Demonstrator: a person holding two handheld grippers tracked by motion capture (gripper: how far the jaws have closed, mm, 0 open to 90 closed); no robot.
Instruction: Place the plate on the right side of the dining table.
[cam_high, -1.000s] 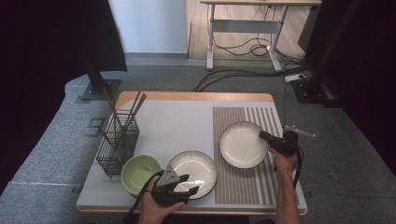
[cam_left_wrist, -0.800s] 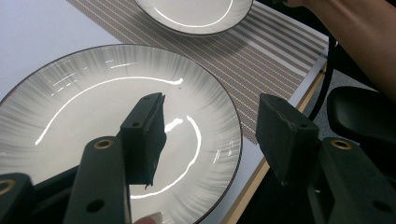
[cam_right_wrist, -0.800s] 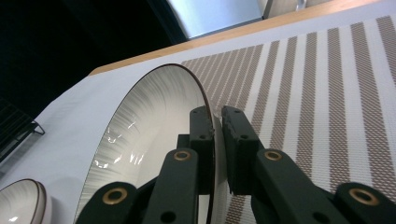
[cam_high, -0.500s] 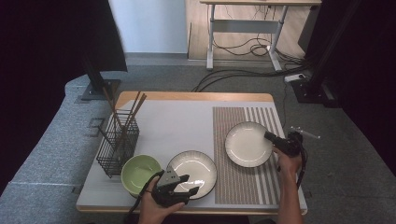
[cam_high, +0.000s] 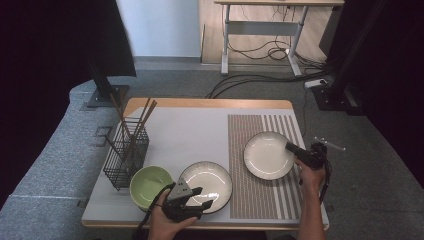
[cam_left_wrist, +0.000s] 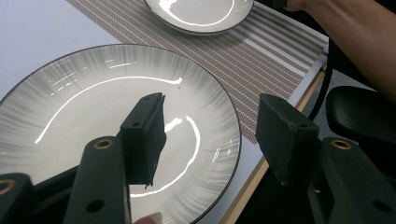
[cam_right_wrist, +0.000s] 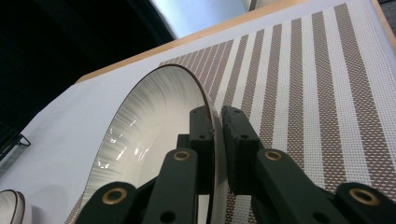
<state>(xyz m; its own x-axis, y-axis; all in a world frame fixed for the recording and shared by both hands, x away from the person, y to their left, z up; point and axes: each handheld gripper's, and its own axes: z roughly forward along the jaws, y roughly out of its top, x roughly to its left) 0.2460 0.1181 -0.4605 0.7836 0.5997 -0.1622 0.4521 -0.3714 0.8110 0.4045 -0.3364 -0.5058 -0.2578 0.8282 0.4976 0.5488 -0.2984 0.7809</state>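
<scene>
The right gripper (cam_high: 291, 147) pinches the rim of a white plate (cam_high: 268, 155), one jaw inside the rim and one outside; the plate sits on the striped mat (cam_high: 260, 200) on the worktop (cam_high: 195, 127). The left gripper (cam_high: 200, 197) stands wide apart and holds nothing, its jaws over the near edge of a second plate (cam_high: 206, 179), with a green bowl (cam_high: 148, 182) just beside it.

The right gripper (cam_high: 292, 148) and the plate (cam_high: 268, 155) clamped in it have slid slightly toward the surface's (cam_high: 195, 135) near-right edge.
</scene>
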